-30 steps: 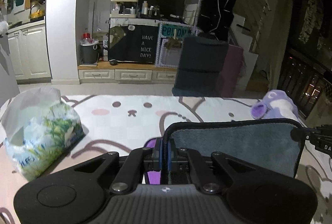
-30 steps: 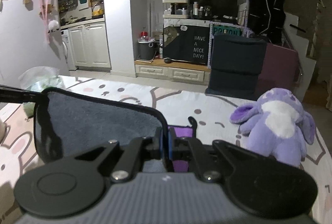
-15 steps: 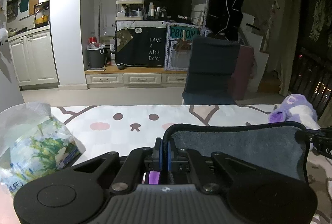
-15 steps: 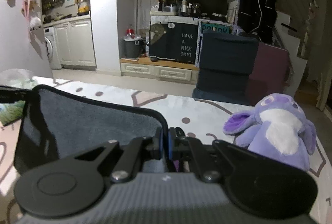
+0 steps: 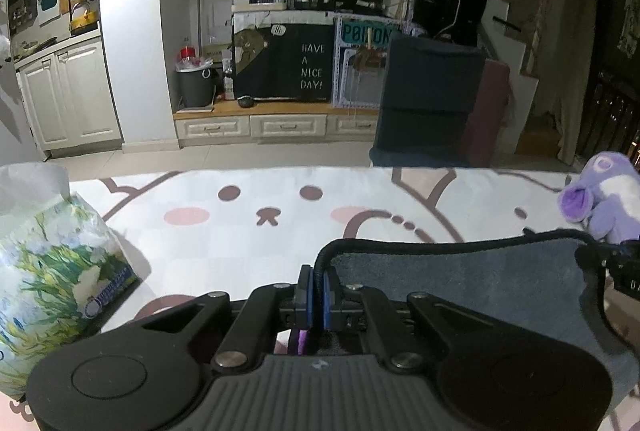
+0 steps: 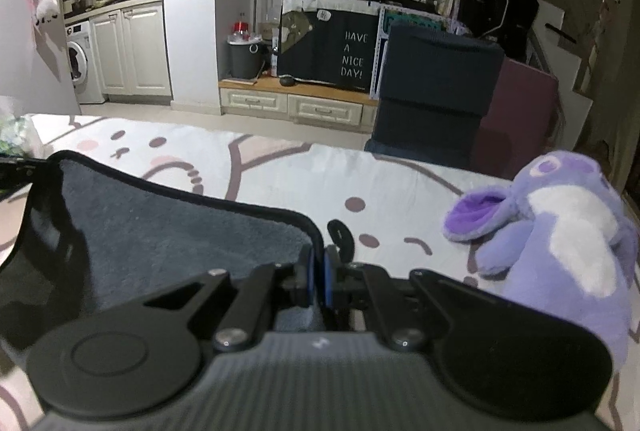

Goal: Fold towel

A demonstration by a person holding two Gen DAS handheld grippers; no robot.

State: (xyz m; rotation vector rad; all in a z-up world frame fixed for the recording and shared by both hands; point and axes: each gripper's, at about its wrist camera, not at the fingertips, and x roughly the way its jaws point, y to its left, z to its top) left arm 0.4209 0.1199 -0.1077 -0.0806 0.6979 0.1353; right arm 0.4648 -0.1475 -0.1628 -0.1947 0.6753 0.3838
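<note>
My left gripper [image 5: 316,291] sits low in the middle of the left wrist picture, and its two blue pads [image 5: 305,291] are squeezed tight on one corner of the gray towel [image 5: 460,279]. The towel has a black edge, and it spreads out to the right side of that picture, up off the table. At the far right edge I can see the tip of my other gripper pinching the towel's other corner. My right gripper [image 6: 318,281] is low in the middle of the right wrist picture, and its blue pads [image 6: 330,281] are pressed tight on a towel corner too. There the towel [image 6: 168,227] stretches away to the left side of the picture, with a dark shiny fold at the far left. Under it all is a white tablecloth [image 5: 280,239] with pink and brown bunny faces. A pack of tissues [image 5: 52,271] with green leaves on it stands at the left of the left picture, with a white tissue poking out on top. A purple plush toy [image 6: 560,231] with a white tummy lies on the tablecloth at the right of the right picture, just beside my gripper. A dark cloth [image 5: 304,67] in the upper middle says HAVE A NICE DAY.
</note>
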